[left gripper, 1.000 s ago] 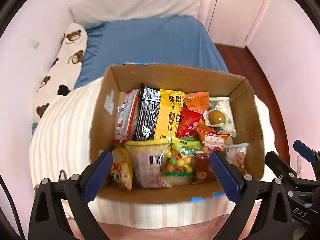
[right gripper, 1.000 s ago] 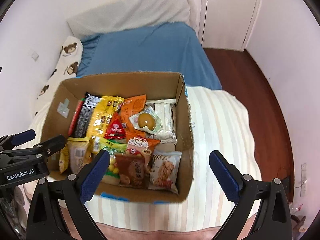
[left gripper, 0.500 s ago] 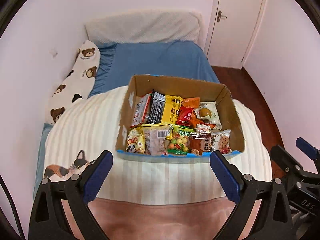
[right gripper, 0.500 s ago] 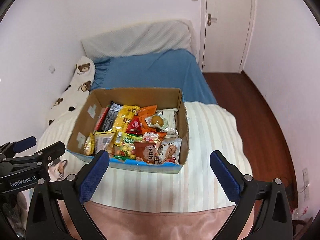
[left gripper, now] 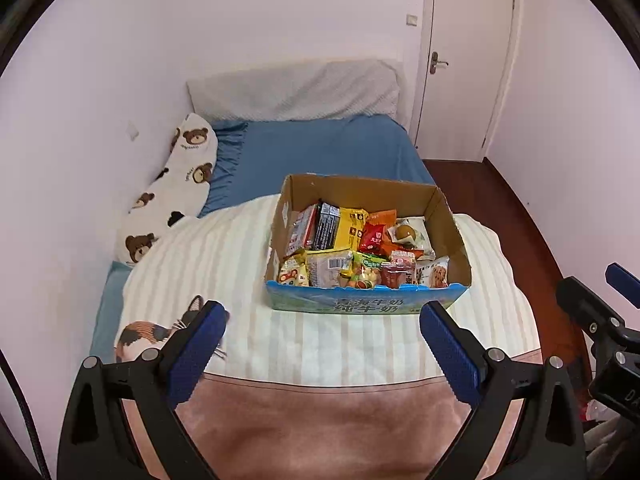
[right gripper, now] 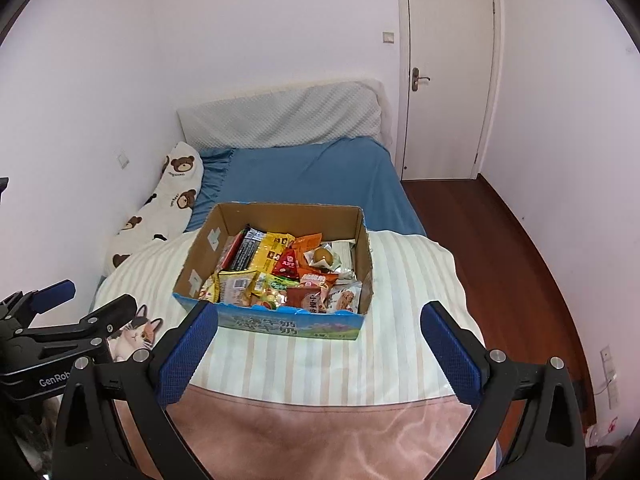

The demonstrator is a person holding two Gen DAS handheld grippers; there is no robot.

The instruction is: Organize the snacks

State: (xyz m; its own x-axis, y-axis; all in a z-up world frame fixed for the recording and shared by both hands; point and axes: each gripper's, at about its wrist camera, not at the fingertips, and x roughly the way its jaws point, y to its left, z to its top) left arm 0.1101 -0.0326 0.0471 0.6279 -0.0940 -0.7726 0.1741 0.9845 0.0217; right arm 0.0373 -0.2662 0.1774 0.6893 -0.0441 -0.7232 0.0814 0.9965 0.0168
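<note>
Both grippers have drawn well back from the cardboard box over the last second: a moment ago its open top filled each view, and now the whole box sits small on the striped blanket, with the bed and much of the room around it. That retreat, with nothing carried away, suggests the sorting is finished or nearly so, since every packet in view lies inside the box and none on the blanket.

Going down in size, the bed runs to the far wall with a bear-print pillow along its left edge, and the box rests on the blanket toward the near end. Inside, the snacks stand in two rough rows: a black bar and a yellow packet at the back, a cookie packet at the front right corner.

The left gripper has its fingers spread wide and empty; the right gripper is likewise wide and holds nothing. Both hang above the near edge of the bed, well apart from the box.

Lower layers of snacks are hidden under the top ones, most labels are too small to read, and the hands holding the grippers are out of frame.
</note>
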